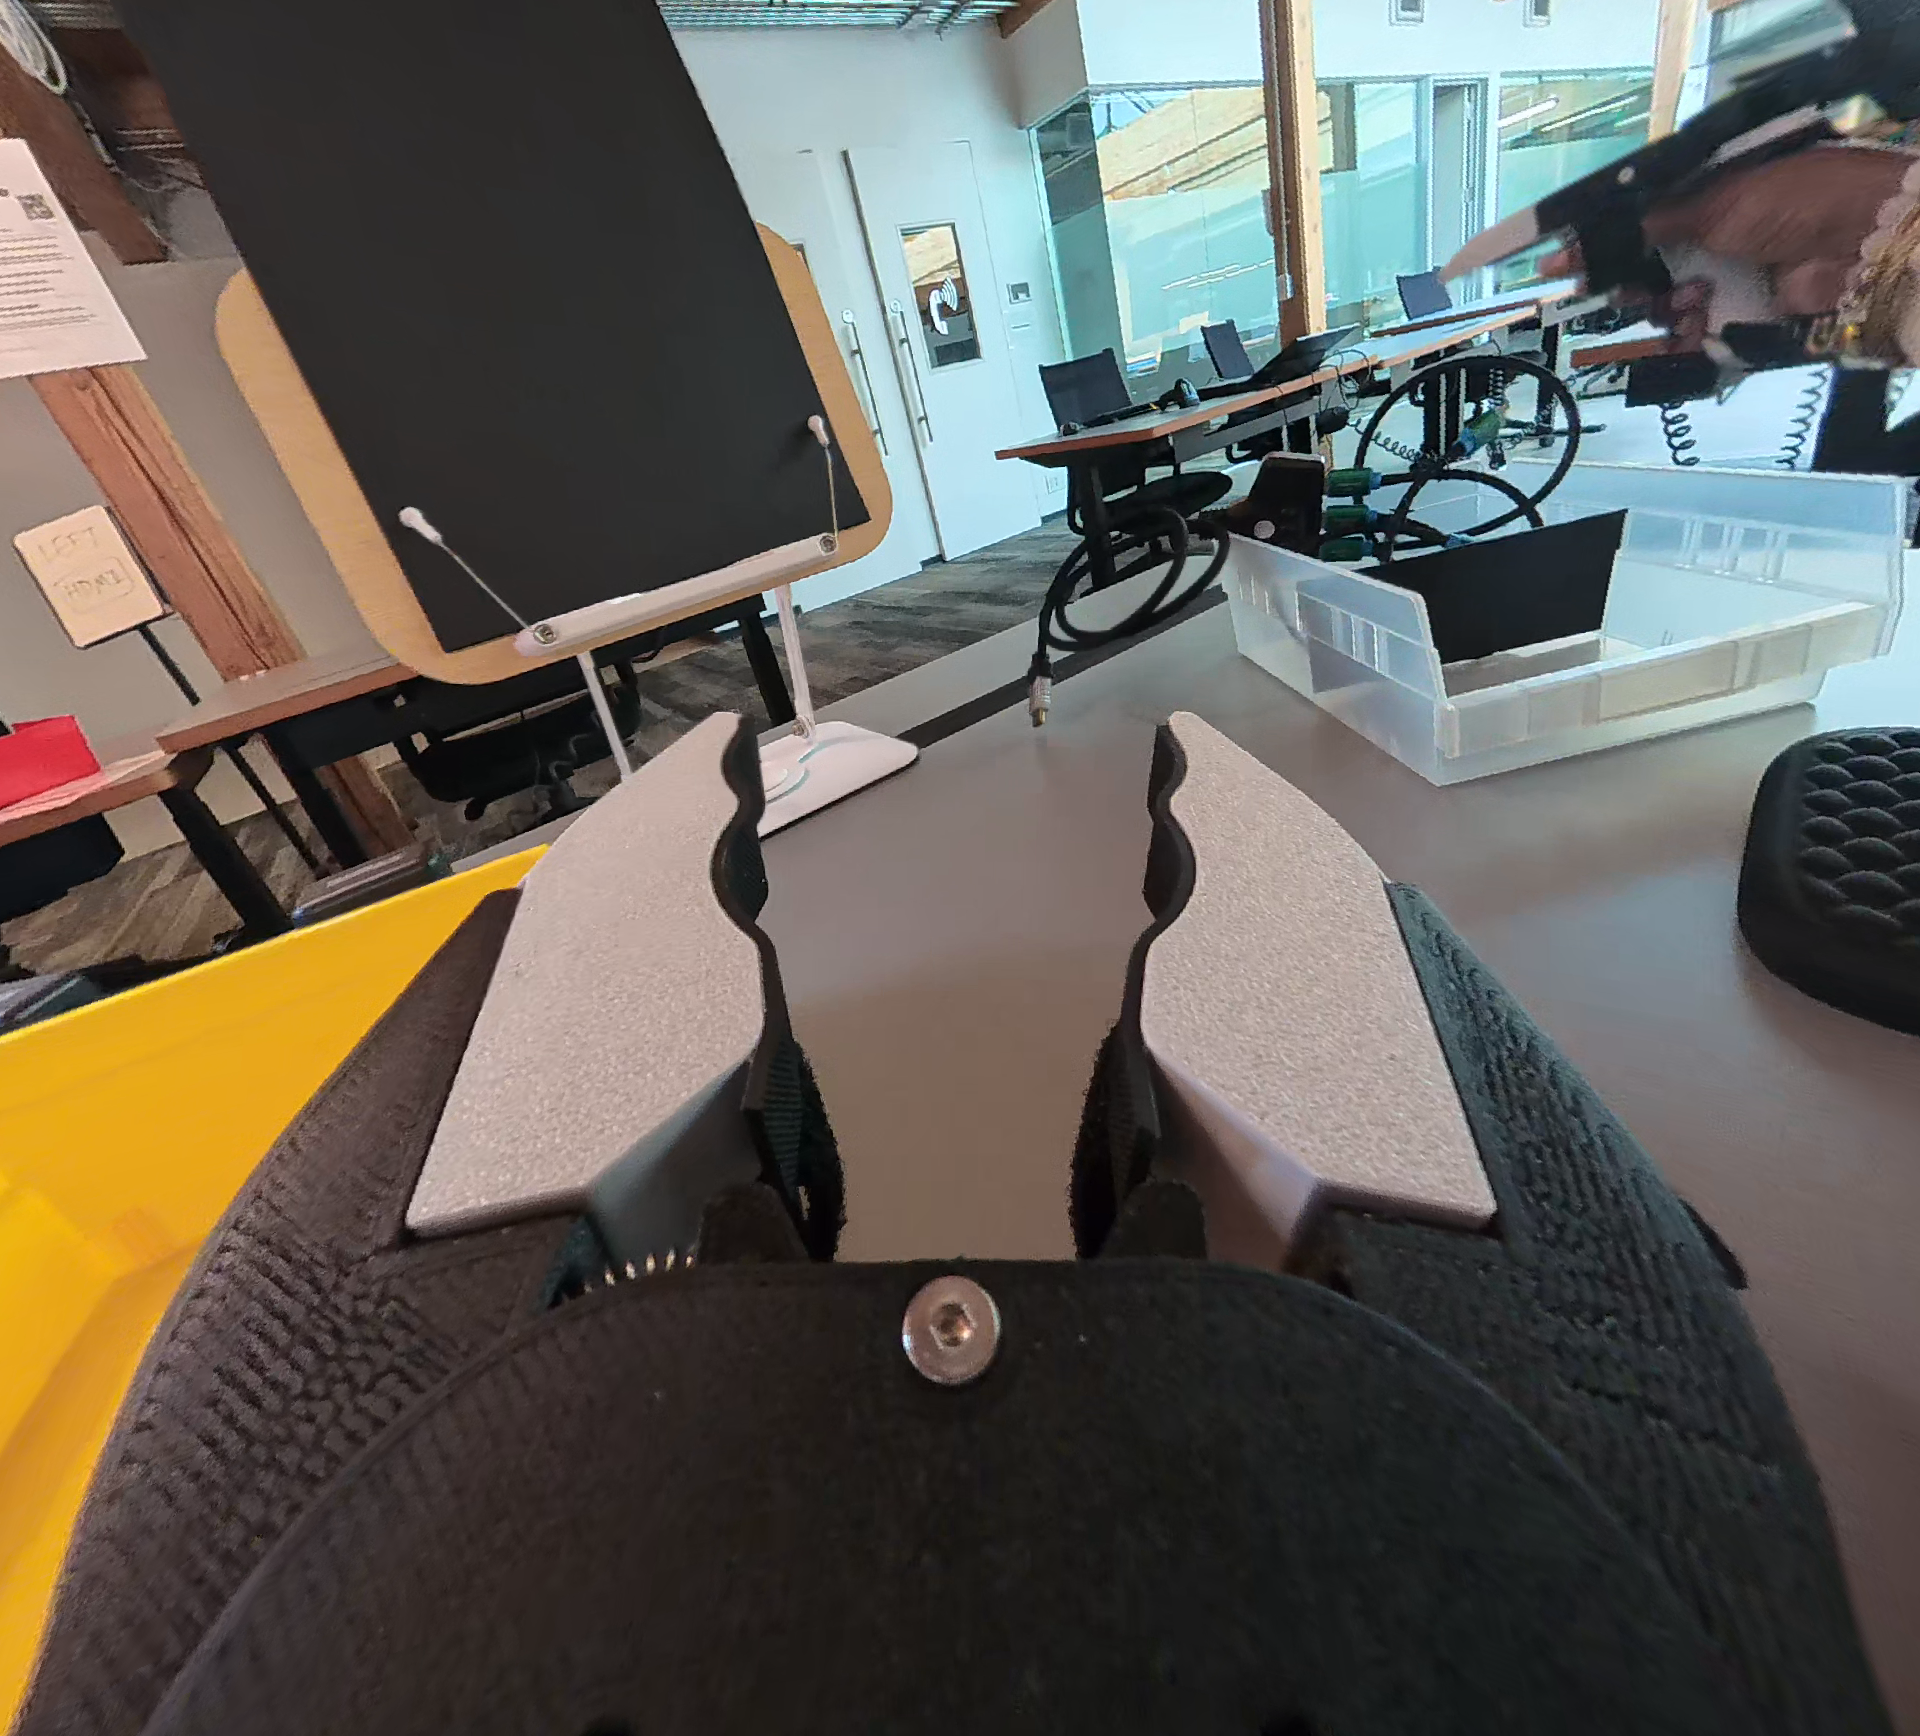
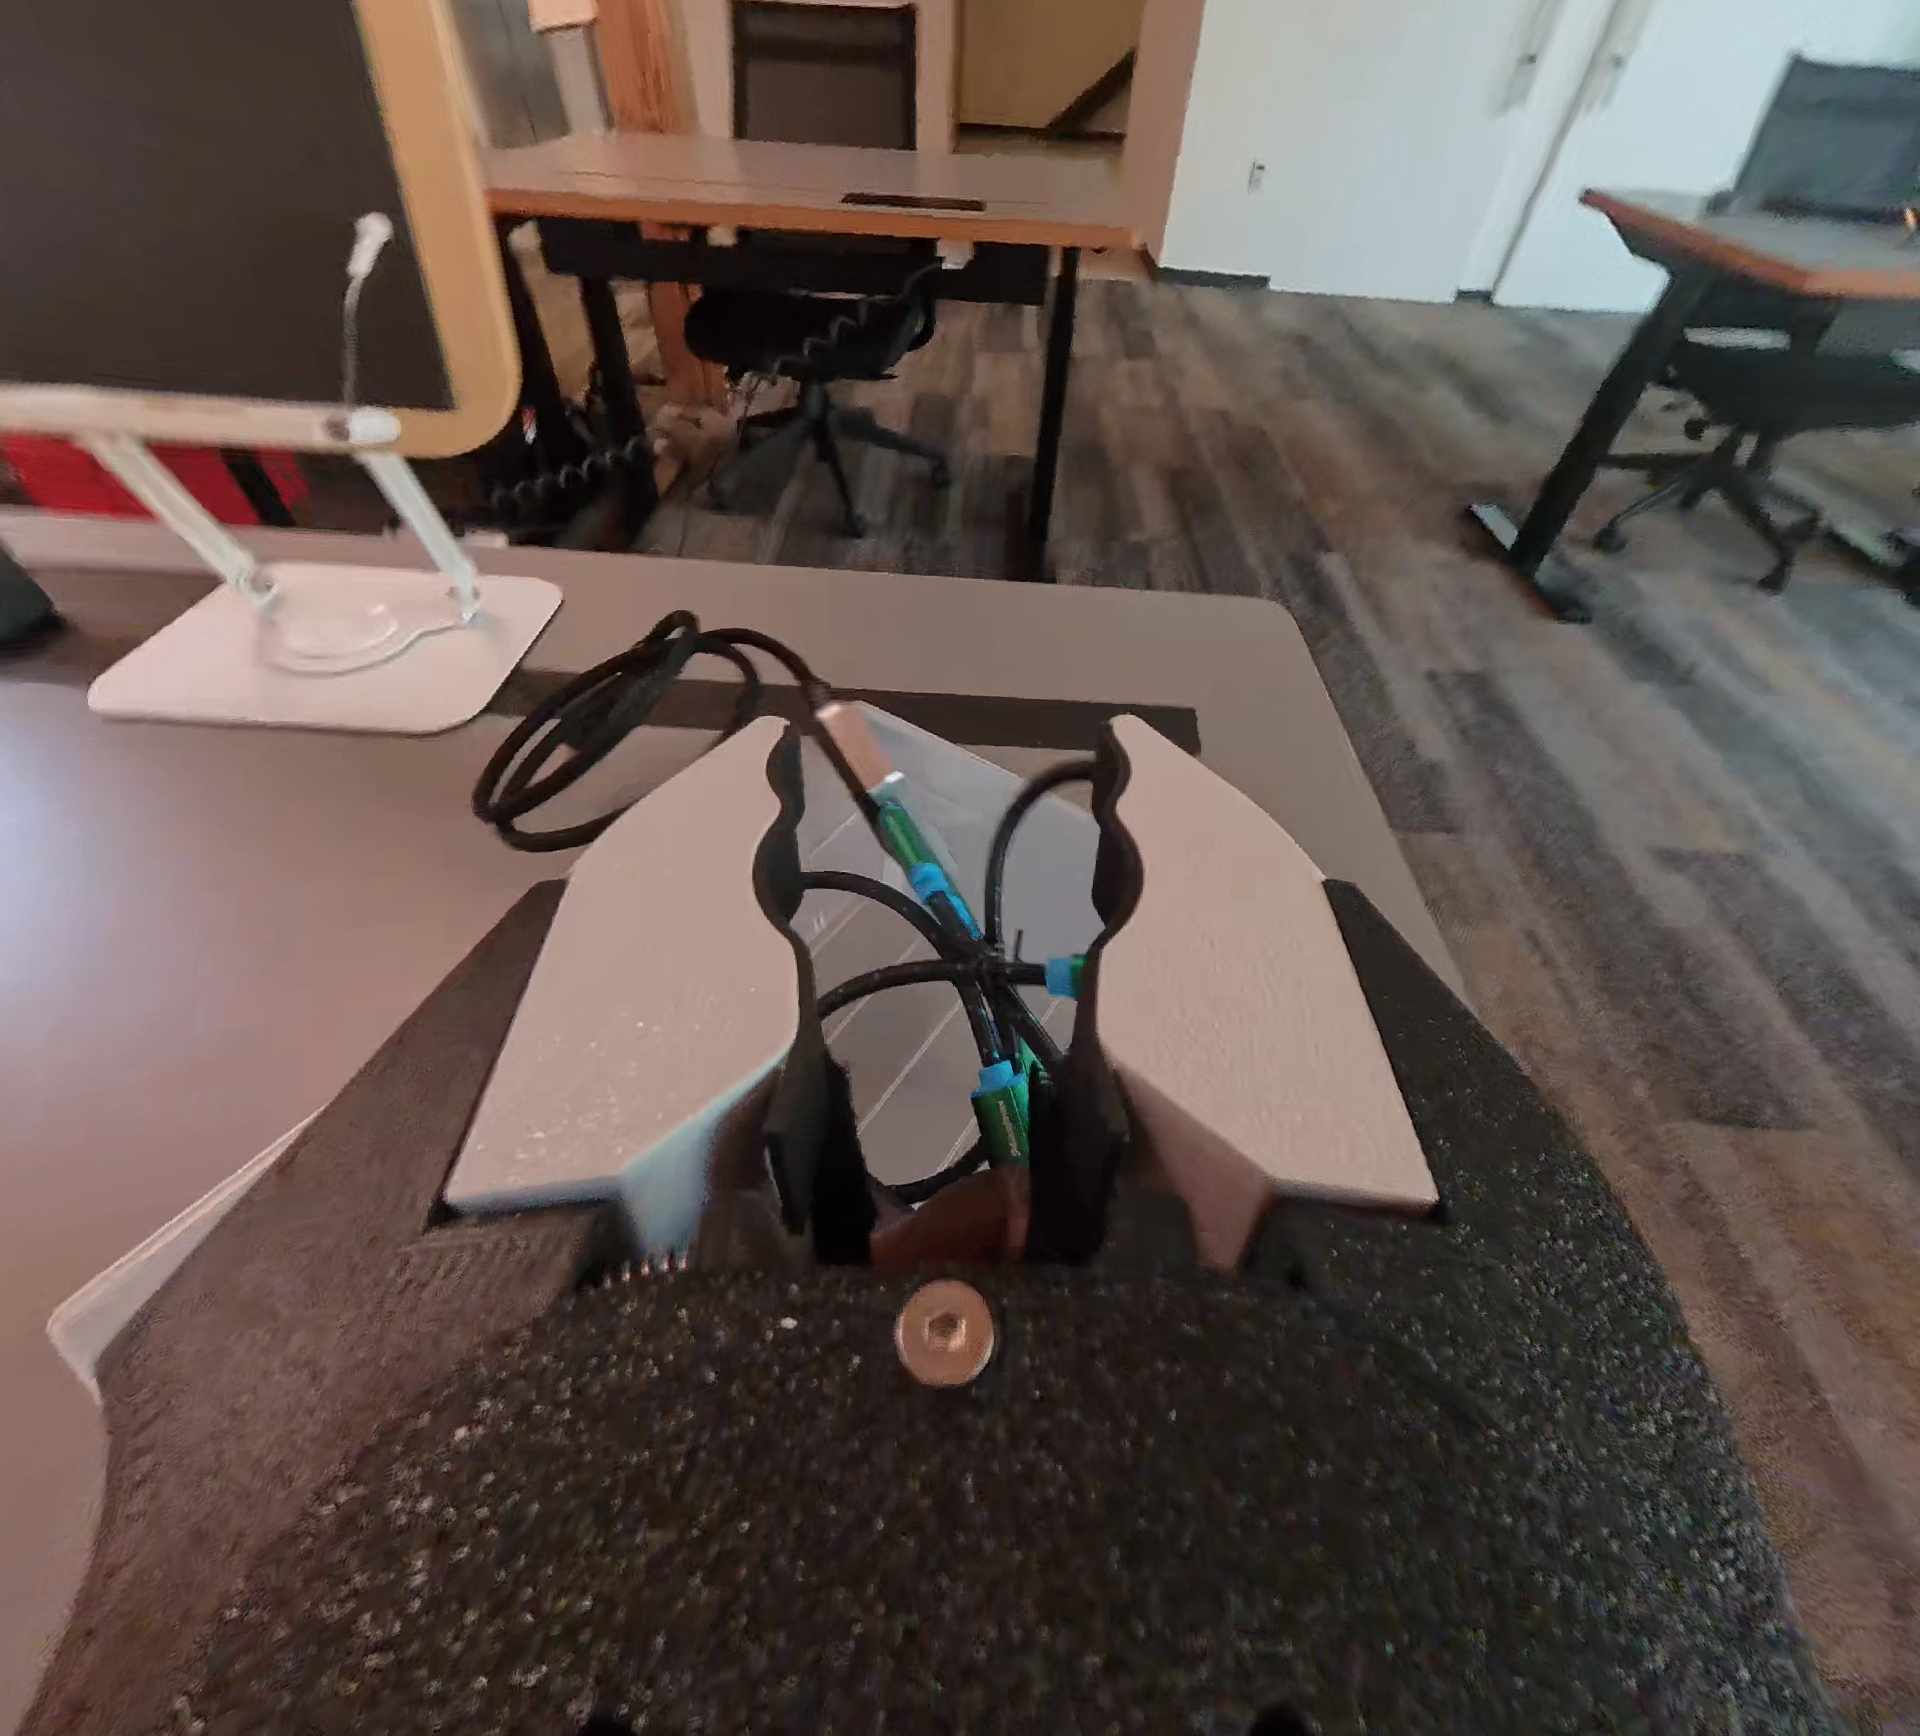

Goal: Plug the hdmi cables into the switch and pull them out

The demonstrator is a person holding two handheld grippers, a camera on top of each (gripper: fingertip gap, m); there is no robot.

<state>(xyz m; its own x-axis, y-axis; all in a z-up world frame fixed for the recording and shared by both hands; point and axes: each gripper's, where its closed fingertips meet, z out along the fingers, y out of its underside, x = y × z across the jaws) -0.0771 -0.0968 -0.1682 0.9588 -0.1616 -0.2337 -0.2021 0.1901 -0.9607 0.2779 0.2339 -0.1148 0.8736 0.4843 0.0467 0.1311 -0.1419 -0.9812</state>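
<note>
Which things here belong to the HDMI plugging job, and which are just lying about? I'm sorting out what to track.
For the job:
- HDMI cables, green and blue ends, in the clear bin
- left gripper, open
- right gripper, open, above the cables

Lying about:
- book stand with black board
- yellow bin
- black textured pad
- loose black cable

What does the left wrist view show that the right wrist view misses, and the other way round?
Only the left wrist view shows the yellow bin, the black textured pad and the open left gripper over bare grey tabletop. Only the right shows the open right gripper above green-and-blue cable plugs. Both show the black board on its white stand and a coiled black cable.
</note>
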